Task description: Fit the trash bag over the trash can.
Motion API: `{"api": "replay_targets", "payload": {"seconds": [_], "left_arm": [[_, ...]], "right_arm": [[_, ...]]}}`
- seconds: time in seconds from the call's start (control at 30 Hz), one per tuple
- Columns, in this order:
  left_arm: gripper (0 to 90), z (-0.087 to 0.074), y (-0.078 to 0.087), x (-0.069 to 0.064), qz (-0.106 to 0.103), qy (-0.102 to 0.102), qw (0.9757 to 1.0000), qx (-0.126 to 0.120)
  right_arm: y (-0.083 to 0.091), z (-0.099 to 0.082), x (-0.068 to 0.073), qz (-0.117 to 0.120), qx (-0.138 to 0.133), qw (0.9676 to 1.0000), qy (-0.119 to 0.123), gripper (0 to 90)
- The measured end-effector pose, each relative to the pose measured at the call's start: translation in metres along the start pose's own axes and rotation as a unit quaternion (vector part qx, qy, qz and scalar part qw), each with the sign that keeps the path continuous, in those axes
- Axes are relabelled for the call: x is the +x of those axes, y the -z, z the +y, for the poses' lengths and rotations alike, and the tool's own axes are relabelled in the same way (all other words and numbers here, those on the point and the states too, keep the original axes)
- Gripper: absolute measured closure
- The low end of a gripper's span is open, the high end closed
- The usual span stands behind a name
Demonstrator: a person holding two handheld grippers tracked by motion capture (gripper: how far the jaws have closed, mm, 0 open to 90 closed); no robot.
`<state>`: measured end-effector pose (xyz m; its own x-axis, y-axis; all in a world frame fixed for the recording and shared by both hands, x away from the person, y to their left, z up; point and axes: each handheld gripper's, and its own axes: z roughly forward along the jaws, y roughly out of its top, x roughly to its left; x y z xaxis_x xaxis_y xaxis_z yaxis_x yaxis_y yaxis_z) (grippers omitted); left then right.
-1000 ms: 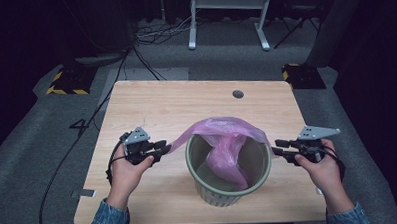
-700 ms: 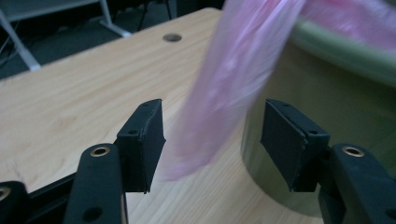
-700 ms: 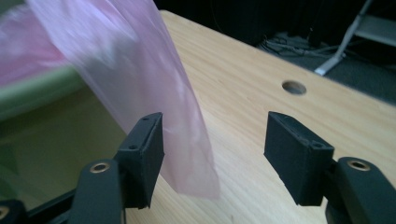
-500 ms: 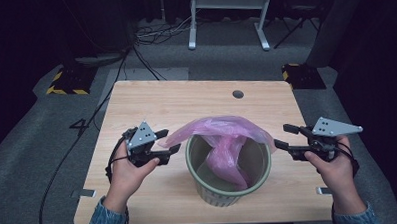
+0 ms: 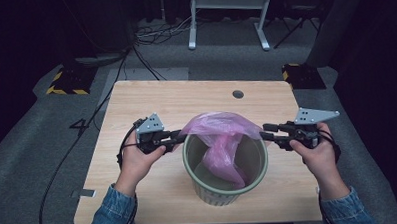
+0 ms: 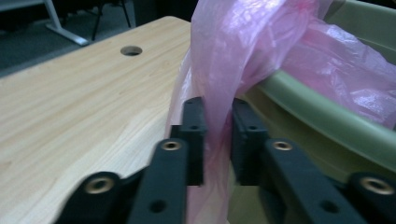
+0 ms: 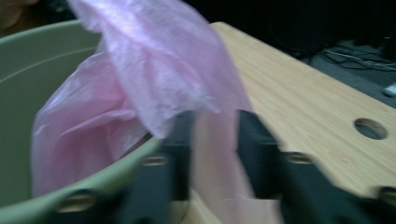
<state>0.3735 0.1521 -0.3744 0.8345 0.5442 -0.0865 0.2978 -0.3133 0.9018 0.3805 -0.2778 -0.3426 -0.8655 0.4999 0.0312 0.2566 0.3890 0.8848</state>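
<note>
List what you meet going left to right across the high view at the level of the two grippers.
Person's left hand → left gripper, shut on the bag's edge → crumpled pink plastic bag draped into the round green bin → right gripper, shut on the bag's other edge → person's right hand.

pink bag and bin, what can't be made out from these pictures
- High view: the bin floor, covered by the pink bag.
- Right gripper view: motion blur smears the right gripper, so how firmly its jaws pinch the bag is unclear.
- Left gripper view: the bag's lower end is cut off by the bottom edge, behind the left gripper.
</note>
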Motion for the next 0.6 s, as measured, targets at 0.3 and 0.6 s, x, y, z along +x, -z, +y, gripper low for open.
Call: {"api": "replay_targets", "payload": {"seconds": [0.3, 0.6], "left_arm": [[89.0, 0.004, 0.032, -0.018, 0.001, -0.028, 0.9988, -0.040], [88.7, 0.008, 0.014, -0.020, 0.002, -0.051, 0.9987, -0.010]], "right_arm": [[0.021, 0.004, 0.017, -0.005, -0.009, 0.9997, 0.024, 90.0], [-0.005, 0.019, 0.005, -0.002, -0.058, 0.9983, 0.000, 38.5]]}}
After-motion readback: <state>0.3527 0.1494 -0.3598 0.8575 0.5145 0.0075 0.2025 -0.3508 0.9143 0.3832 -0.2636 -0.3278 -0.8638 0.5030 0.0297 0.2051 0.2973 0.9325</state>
